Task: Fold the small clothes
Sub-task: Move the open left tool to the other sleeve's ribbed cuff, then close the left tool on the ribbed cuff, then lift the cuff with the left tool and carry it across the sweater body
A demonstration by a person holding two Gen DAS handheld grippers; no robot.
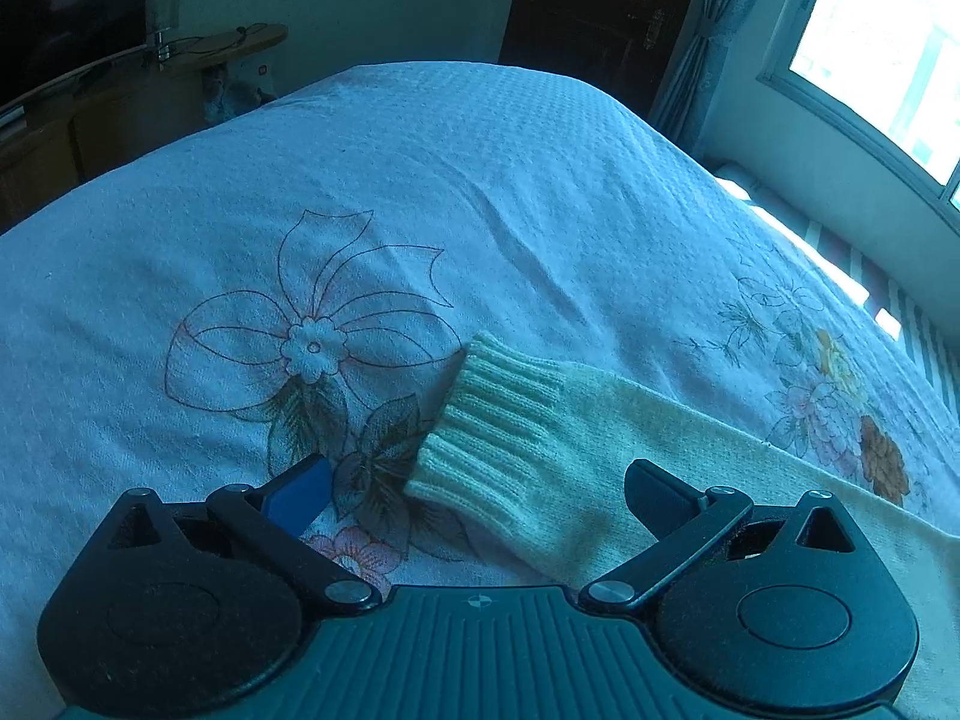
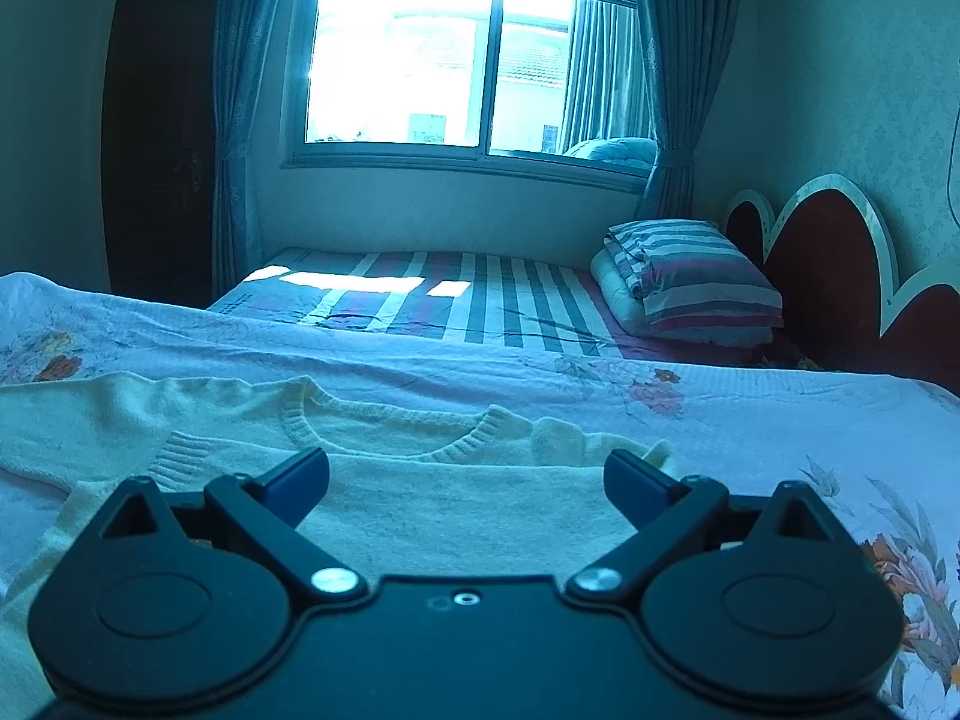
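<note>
Cream knit sweater point(image 2: 456, 516) lies flat beneath both wide-spread tools.

Sweater point(image 2: 456, 516) lies flat on bedspread point(image 1: 420, 168), neck toward window point(image 2: 444, 54), w/ one sleeve point(image 1: 600, 438) stretched out; cuff point(image 1: 486, 426) sits just right of the big flower print point(image 1: 312, 348). Left gripper point(image 1: 480, 495) is over the cuff, right gripper point(image 2: 468, 480) over the chest. Pillow point(image 2: 690, 276) lies behind, at the headboard point(image 2: 840, 276).
</note>
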